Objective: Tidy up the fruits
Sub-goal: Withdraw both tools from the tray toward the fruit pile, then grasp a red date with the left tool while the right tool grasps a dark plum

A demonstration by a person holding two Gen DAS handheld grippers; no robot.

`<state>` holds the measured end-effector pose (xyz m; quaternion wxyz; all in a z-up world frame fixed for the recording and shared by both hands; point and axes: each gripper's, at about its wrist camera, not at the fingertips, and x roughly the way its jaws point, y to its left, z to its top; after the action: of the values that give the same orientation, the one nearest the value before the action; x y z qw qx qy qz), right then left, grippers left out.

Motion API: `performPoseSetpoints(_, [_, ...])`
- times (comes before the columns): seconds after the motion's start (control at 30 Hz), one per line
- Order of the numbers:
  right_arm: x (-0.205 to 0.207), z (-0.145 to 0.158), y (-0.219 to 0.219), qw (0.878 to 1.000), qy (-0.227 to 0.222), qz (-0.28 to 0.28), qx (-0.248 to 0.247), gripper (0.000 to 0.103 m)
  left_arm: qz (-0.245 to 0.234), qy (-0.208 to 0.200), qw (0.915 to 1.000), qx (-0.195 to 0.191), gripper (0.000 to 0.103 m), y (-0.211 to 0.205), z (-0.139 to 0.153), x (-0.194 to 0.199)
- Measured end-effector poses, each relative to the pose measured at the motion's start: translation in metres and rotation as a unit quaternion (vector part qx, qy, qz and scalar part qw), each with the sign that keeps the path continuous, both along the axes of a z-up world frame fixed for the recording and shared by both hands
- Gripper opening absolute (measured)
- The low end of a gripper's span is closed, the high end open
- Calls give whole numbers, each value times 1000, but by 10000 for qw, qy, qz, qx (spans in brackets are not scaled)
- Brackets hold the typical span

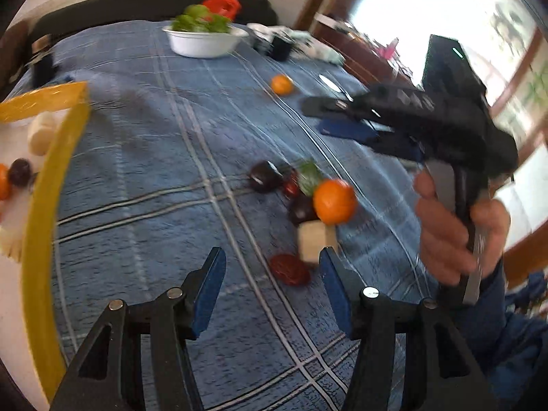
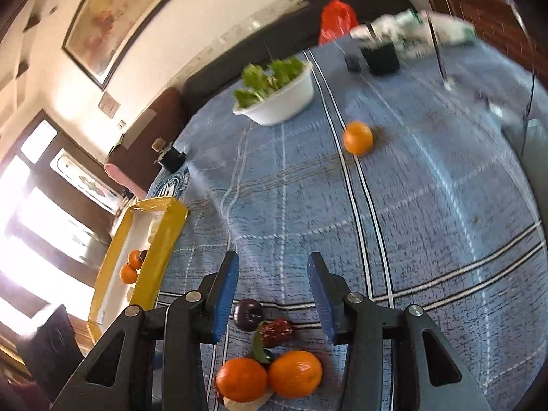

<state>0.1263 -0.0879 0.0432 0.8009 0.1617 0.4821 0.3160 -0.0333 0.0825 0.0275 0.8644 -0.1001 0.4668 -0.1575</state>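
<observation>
With both pairs of blue pads gaping and gripping nothing, the right gripper [image 2: 273, 291] is hovering directly over the loose cluster of round oranges and dark plums [image 2: 270, 352] at bottom centre, nearer than the left gripper [image 1: 272, 291].

Strong daylight is pouring in through the window [image 1: 445, 10] at the far right of the left wrist view, blowing it out to white. In the right wrist view the glass door [image 2: 30, 212] on the left is glaring the same way. Motion blur is smearing the tablecloth [image 1: 144, 157] and far objects. Fisheye distortion is bending edges, with dark vignetting showing in corners.
</observation>
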Motion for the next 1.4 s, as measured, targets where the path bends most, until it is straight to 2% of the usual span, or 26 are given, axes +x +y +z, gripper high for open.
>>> performPoseSetpoints(0.07, [1, -4, 1, 9998, 180, 59, 101, 47, -219, -43, 9996, 150, 56, -9, -2, -2])
performPoseSetpoints(0.2, [-1, -3, -4, 9996, 204, 41, 189, 47, -506, -8, 9978, 436, 56, -20, -11, 1])
performPoseSetpoints(0.47, [-3, -3, -5, 9992, 245, 78, 305, 47, -697, -163, 9959, 559, 55, -30, -15, 10])
performPoseSetpoints(0.53, [-4, -2, -6, 9993, 226, 72, 296, 47, -700, -219, 9959, 523, 50, -30, -15, 10])
performPoseSetpoints(0.6, [-3, -2, -5, 9993, 231, 90, 295, 47, -694, -253, 9962, 464, 38, -28, -16, 8])
performPoseSetpoints(0.63, [-4, -2, -4, 9992, 237, 117, 292, 47, -655, -247, 9966, 429, 31, -26, -17, 8])
performPoseSetpoints(0.83, [-7, -3, 4, 9995, 143, 245, 109, 47, -274, -240, 9991, 214, 31, -8, -17, 4])
performPoseSetpoints(0.97, [-8, -5, 8, 9995, 136, 283, 33, 47, 387, -229, 9990, -70, 31, 18, -19, 8])
performPoseSetpoints(1.1, [-15, -4, 17, 9990, 27, 431, -110, 47, 793, -231, 9959, -358, 31, 36, -19, 7])
performPoseSetpoints(1.3, [-22, 1, 22, 9980, -271, 443, -356, 47, 923, -241, 9943, -467, 31, 45, -21, 3])
performPoseSetpoints(1.4, [-14, -3, 15, 9991, -144, 264, -315, 47, 965, -241, 9939, -469, 31, 41, -22, 11])
